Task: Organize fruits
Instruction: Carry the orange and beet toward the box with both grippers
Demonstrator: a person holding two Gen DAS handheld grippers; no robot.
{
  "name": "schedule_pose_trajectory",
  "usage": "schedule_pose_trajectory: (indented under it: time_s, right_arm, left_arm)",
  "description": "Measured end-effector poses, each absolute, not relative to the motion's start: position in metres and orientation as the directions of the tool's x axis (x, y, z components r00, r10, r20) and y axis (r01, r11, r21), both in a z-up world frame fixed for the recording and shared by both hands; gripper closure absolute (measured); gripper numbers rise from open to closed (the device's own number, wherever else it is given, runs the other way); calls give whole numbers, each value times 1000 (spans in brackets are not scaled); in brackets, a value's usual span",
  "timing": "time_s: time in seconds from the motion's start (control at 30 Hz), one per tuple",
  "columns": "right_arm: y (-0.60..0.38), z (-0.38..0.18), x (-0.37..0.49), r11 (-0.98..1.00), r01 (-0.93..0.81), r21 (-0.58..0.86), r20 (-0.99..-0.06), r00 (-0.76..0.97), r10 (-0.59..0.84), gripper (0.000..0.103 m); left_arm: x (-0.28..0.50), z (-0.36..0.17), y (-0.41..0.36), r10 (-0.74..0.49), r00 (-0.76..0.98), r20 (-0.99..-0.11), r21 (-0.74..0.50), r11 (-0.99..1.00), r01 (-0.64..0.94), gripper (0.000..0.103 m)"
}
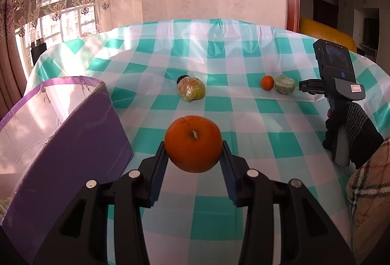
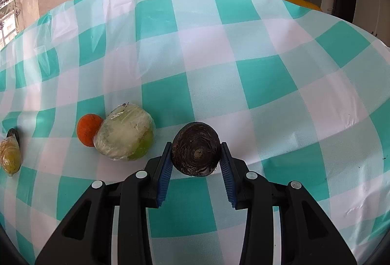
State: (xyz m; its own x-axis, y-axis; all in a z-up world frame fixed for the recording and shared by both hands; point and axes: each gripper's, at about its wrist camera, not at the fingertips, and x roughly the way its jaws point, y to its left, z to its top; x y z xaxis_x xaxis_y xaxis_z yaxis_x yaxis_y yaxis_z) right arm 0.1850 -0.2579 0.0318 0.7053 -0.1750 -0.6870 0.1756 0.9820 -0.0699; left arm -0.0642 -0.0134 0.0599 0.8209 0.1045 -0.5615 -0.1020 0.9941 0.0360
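Left tool (image 1: 194, 150) clamps round, dimpled orange (image 1: 193, 143) | right tool (image 2: 196, 151) clamps dark, fibrous, rounded fruit (image 2: 195, 148)

We see our left hand-held gripper (image 1: 194, 151) clamping a round orange fruit (image 1: 193, 143) beside the purple cardboard box (image 1: 70, 133), above the teal-checked counter (image 1: 219, 65).

purple box (image 1: 73, 133) cut off at left edge (contents hidden), small orange (image 2: 88, 129) half behind wrapped fruit (image 2: 124, 134)

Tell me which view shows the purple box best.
Left wrist view: the purple box fills its left side, open top and front wall visible, beside the left gripper holding an orange. The right wrist view shows none of it.
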Motion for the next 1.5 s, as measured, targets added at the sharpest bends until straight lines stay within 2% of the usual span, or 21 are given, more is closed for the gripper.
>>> schedule_pose_trajectory:
  time_s: [0.3,0.6,1.2,1.5]
  right_arm:
    - [-228,45,142,989,127,-78,-648,747,-147,65]
    - [-182,61,75,994,5,-106,-600,797,-68,65]
    - [-54,112,-20,934,-263,-243,-493,863,115,65]
    - [-1,124,-53,880,-350,-320,-460,870,179,65]
  left_arm:
    - [-116,102,-12,134,880,-456,49,991,-126,60]
    - [-145,133,0,149,905,-399,18,988,-155,60]
    - [-204,171,101,300,901,-314,-85,936,-341,60]
    - [-225,169,153,385,860,-335,-98,894,-438,60]
